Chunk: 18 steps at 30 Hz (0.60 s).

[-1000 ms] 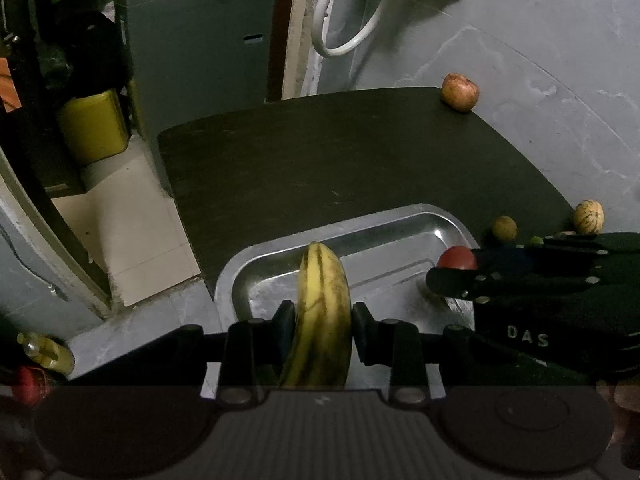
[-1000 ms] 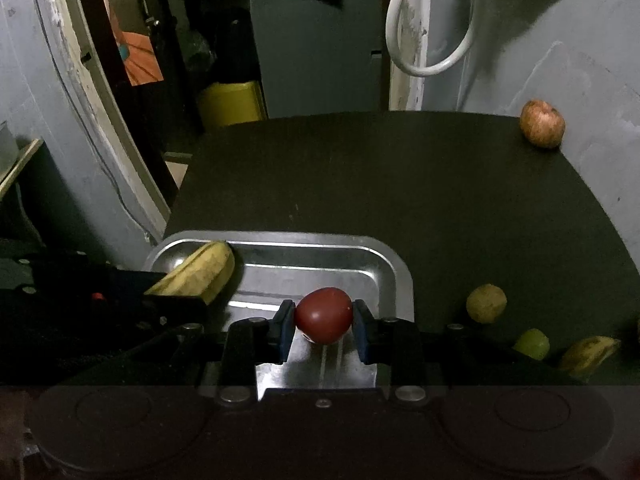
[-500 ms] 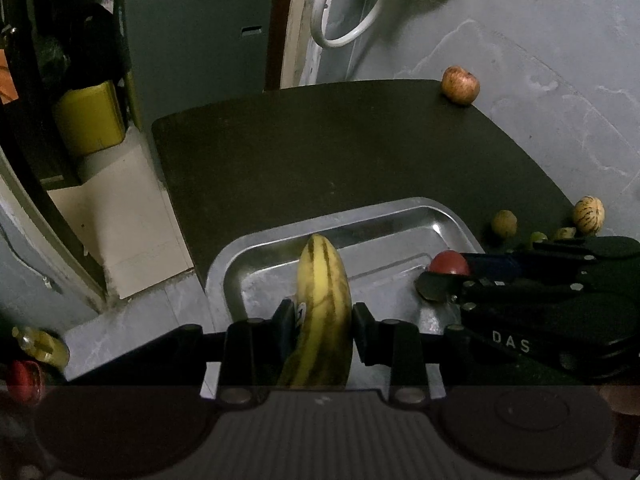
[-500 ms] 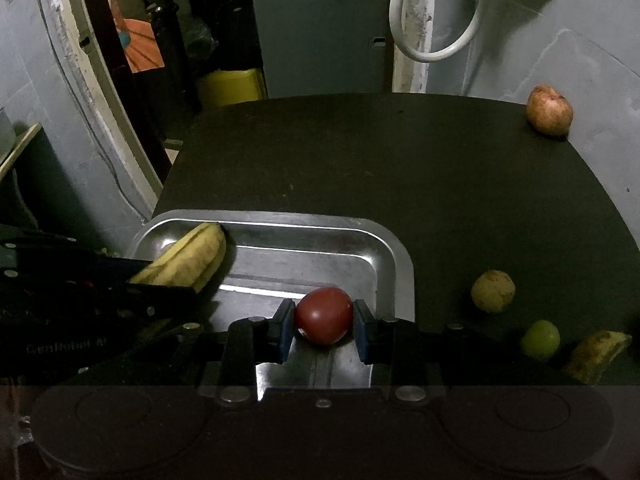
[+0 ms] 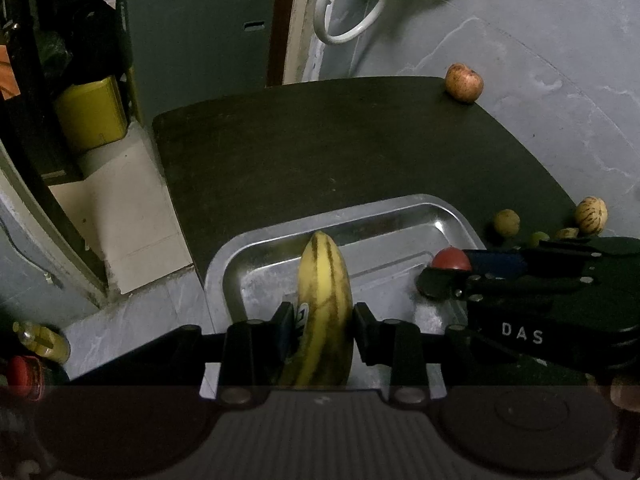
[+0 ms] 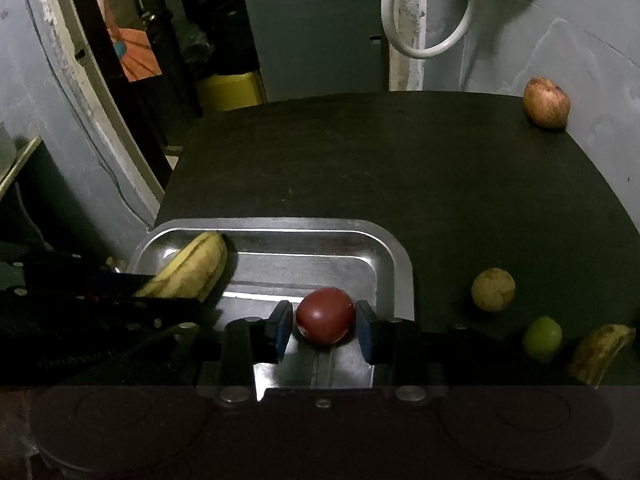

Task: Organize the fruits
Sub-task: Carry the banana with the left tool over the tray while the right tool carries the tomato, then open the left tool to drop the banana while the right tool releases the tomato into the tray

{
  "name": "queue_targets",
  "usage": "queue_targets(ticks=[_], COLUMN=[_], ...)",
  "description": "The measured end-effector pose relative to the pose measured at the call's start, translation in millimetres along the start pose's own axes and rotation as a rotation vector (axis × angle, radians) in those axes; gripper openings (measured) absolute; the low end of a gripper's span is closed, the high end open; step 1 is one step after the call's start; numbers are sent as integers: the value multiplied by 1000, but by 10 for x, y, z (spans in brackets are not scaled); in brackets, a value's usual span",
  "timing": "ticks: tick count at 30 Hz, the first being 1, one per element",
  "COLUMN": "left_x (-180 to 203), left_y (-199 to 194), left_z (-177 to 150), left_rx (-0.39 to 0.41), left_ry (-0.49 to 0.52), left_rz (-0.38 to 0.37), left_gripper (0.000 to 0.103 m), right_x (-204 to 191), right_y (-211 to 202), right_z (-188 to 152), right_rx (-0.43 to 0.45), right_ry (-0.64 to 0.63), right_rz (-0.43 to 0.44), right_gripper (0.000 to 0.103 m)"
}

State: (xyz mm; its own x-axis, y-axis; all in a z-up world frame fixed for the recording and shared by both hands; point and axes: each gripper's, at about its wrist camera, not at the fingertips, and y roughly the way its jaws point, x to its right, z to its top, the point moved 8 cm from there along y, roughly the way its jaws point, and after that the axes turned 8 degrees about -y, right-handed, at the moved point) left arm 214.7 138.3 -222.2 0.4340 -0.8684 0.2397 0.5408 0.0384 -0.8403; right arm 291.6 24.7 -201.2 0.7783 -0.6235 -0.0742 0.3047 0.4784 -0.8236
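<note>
My left gripper [image 5: 320,320] is shut on a yellow banana [image 5: 324,304] and holds it over the left part of a metal tray [image 5: 400,204]. My right gripper [image 6: 322,318] is shut on a red fruit [image 6: 325,315] over the tray's [image 6: 396,248] right part. The banana [image 6: 188,272] and left gripper also show at the left of the right wrist view. The right gripper and red fruit [image 5: 450,259] show at the right of the left wrist view.
On the dark table [image 6: 360,160] to the right of the tray lie a yellowish round fruit [image 6: 493,289], a green fruit [image 6: 542,336] and a second banana [image 6: 600,352]. A reddish apple [image 6: 546,102] sits at the far right corner by the wall. A striped fruit [image 5: 591,215] lies at the right edge.
Both grippers have lowered a little toward the tray, still holding their fruits. The fruits on the table have not moved.
</note>
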Motion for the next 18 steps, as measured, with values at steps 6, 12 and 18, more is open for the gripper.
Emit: queue_targets(ticks=[6,12,18], left_x=[8,20,16], left_y=[-24,-76,-152], left_z=[28,80,153], left_rx=[13,33,59], left_ry=[7,10,15], left_rz=[3,8,20], left_gripper=[39,52,64], right_x=[29,60,99], right_y=[-69,-173,-416], right_z=[42,82,202], right_rx=[16,33,86], right_ry=[18,38,81], right_rz=[-1,-1,-1], right_gripper=[40,46,60])
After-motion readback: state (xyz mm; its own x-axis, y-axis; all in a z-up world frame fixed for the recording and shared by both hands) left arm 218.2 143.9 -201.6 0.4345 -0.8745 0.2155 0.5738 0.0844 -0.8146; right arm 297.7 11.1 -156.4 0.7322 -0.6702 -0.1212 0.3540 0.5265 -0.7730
